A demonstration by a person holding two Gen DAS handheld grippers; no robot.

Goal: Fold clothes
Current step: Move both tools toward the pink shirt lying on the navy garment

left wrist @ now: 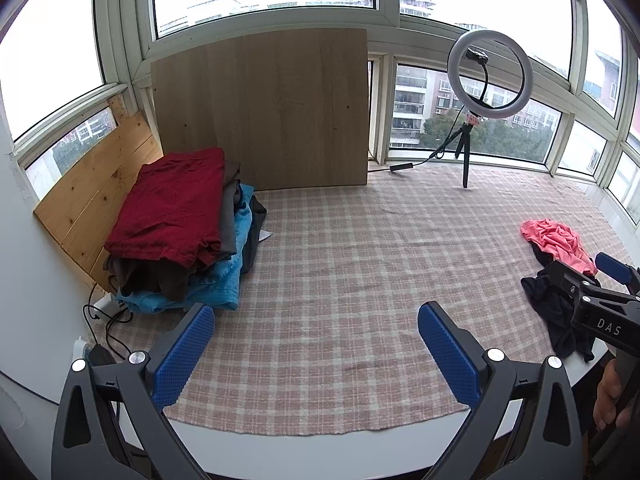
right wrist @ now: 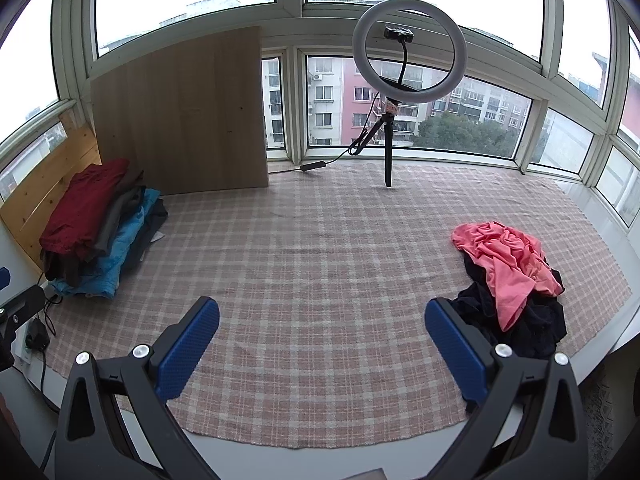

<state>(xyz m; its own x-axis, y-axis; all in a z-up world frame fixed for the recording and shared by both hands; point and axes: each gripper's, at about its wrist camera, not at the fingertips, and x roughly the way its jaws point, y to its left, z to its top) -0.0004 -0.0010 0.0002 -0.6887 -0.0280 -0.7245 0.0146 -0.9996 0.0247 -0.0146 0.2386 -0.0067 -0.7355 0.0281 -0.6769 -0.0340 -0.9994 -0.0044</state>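
Left gripper (left wrist: 316, 354) released, jaws wide, empty, over the plaid cloth (left wrist: 340, 248). Right gripper (right wrist: 322, 350) likewise spread, empty. Pink shirt (right wrist: 506, 258) crumpled at 3 o'clock on a dark garment (right wrist: 536, 326); heap's long axis seems to run 12 to 6, though folds obscure this. Folded stack (left wrist: 176, 220), red on top, at 9 o'clock, long axis roughly 1 to 7. Ring light (right wrist: 412, 50) at 12.

1 folded stack (right wrist: 92, 236) w/ approx 4 garments, 2 loose garments: pink (right wrist: 508, 256), dark (right wrist: 532, 324). 1 ring light (right wrist: 412, 52), 1 wood board (right wrist: 180, 120).
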